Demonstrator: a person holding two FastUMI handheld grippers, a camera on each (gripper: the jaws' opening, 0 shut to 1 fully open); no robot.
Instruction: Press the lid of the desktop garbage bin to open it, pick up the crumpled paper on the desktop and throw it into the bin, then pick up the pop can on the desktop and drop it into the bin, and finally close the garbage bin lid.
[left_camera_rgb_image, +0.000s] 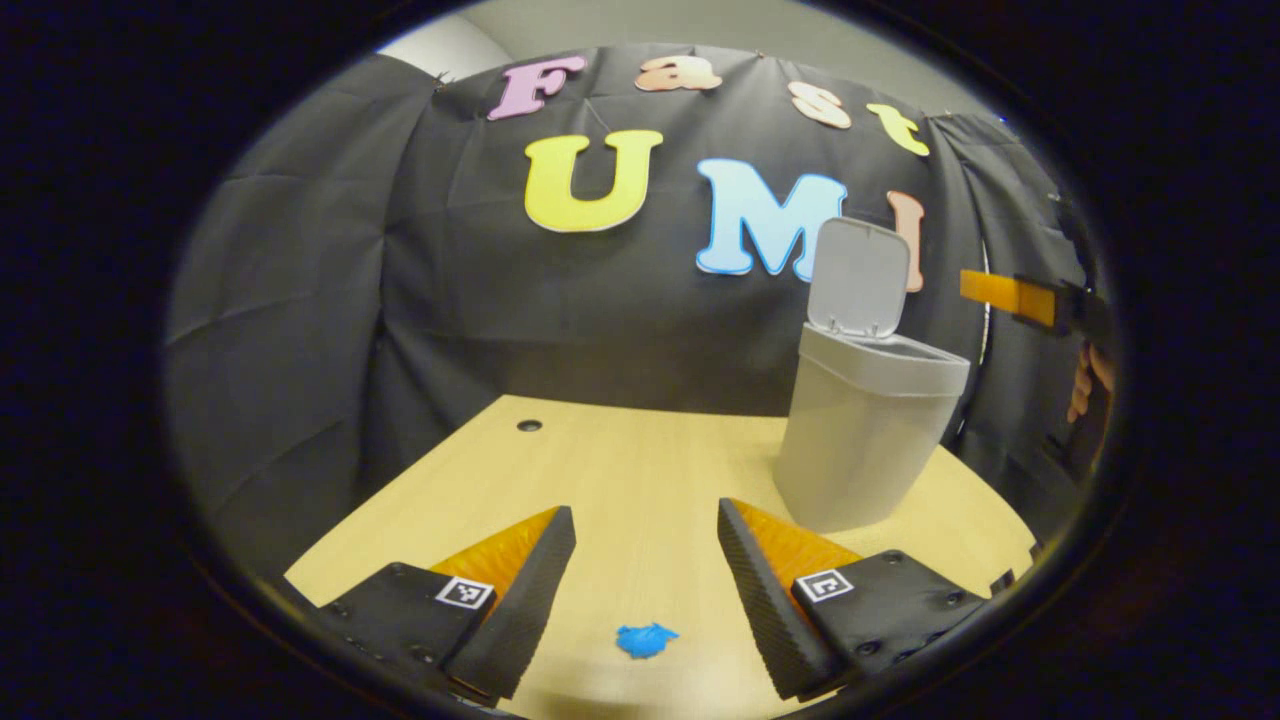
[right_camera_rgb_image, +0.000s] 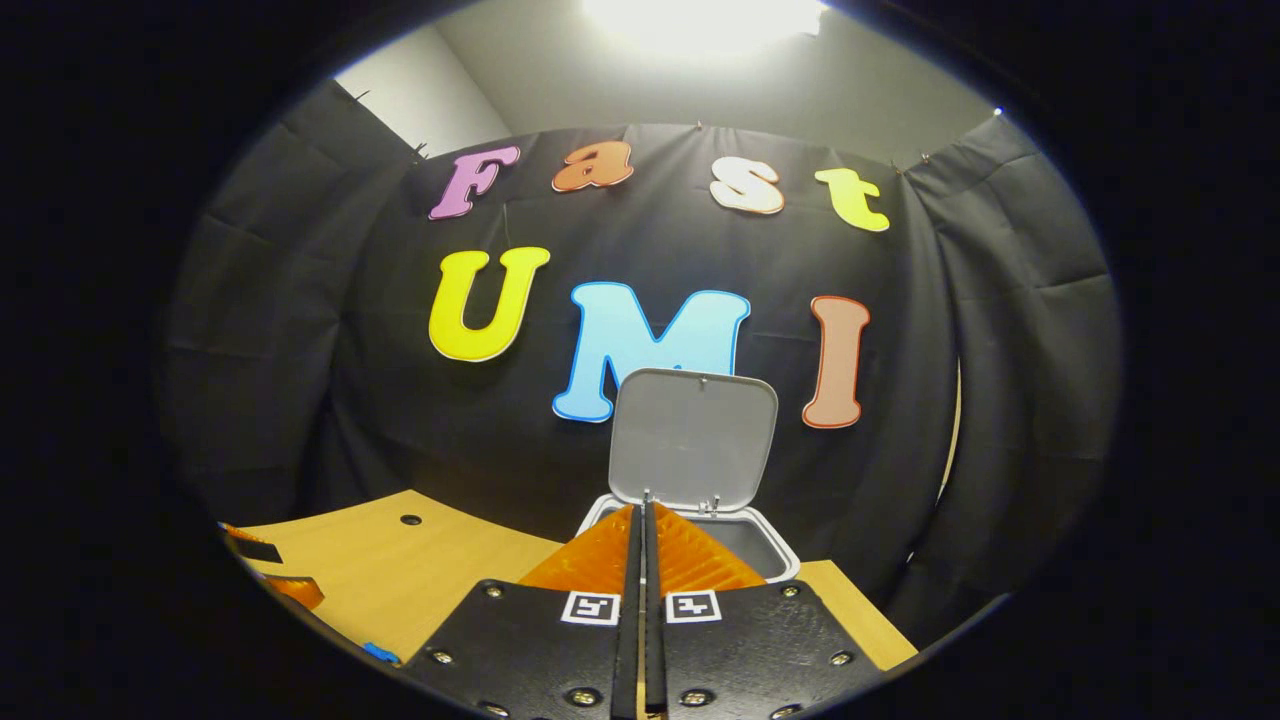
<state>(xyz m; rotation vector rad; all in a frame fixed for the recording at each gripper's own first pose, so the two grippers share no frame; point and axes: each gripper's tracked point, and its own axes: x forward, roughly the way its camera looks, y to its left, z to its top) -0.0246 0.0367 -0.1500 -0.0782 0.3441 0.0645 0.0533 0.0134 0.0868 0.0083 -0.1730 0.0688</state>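
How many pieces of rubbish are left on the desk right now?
1: a small blue crumpled scrap on the desk between the left gripper jaws, in front of the open bin. No can visible; it may be out of frame.

The grey garbage bin (left_camera_rgb_image: 862, 430) is standing upright on the wooden desktop (left_camera_rgb_image: 640, 470), its lid (left_camera_rgb_image: 860, 278) sticking straight up and leaving the mouth open.

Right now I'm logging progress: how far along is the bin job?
The bin stands with its lid up. Neither paper nor can is on the desk. The right gripper, fingers together, hovers above the bin's mouth; the left gripper is open. Closing the lid remains.
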